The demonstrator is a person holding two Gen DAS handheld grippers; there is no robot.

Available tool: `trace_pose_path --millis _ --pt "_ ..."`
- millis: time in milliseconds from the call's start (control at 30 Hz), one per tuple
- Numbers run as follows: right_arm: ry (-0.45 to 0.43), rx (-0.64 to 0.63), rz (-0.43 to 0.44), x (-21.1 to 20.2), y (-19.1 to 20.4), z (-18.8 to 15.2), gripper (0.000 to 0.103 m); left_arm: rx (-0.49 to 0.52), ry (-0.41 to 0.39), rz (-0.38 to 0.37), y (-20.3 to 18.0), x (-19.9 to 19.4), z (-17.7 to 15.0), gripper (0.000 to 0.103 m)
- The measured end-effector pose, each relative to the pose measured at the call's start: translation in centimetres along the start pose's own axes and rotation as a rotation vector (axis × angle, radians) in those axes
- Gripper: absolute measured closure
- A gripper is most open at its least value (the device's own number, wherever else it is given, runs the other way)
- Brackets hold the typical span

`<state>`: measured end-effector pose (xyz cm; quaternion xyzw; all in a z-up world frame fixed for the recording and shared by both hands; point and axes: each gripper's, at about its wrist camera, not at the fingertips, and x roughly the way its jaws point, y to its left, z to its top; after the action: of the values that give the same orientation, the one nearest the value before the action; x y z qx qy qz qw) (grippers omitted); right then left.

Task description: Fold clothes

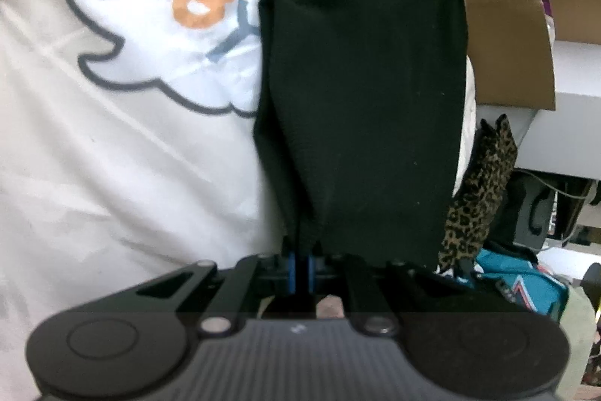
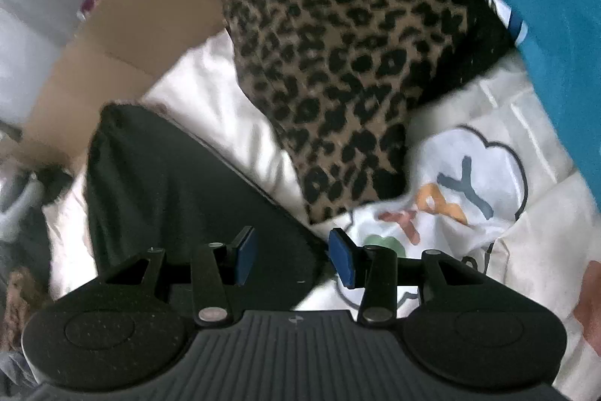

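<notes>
1. our left gripper (image 1: 300,273) is clenched on the edge of a black garment (image 1: 360,93), its blue pads pinching a fold of the cloth.
2. the black garment hangs stretched away from that grip, over a cream sheet (image 1: 112,175) printed with a cloud and coloured letters (image 1: 188,6).
3. our right gripper (image 2: 293,260) is released, its blue pads (image 2: 246,254) apart, with nothing pressed between them.
4. below it we see the black garment (image 2: 169,183) lying on the cream sheet (image 2: 210,108).
5. a leopard-print garment (image 2: 338,55) lies just beyond, beside a teal garment (image 2: 556,25).
6. a cardboard box (image 2: 124,36) stands at the sheet's far edge.
</notes>
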<state>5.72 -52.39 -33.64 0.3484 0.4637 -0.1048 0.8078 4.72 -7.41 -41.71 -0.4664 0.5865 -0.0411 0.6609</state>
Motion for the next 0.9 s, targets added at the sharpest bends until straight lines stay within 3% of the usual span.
trace_pose_path --millis 333,633,767,900 --pt "0.054 -0.237 0.02 4.7 0.7 -1.7 0.055 0.047 -0.008 0.062 0.1 -0.5 0.2 0.097" --pt "0.085 -0.389 0.056 6.9 2.1 -0.1 0.059 0.054 -0.013 0.072 0.3 -0.6 -0.2 0.097" --pt "0.095 -0.464 0.075 6.7 3.0 0.5 0.073 0.078 -0.017 0.081 0.2 -1.0 -0.4 0.097" --pt "0.1 -0.488 0.102 6.9 3.6 1.1 0.075 0.1 -0.023 0.104 0.0 -1.3 -0.7 0.098"
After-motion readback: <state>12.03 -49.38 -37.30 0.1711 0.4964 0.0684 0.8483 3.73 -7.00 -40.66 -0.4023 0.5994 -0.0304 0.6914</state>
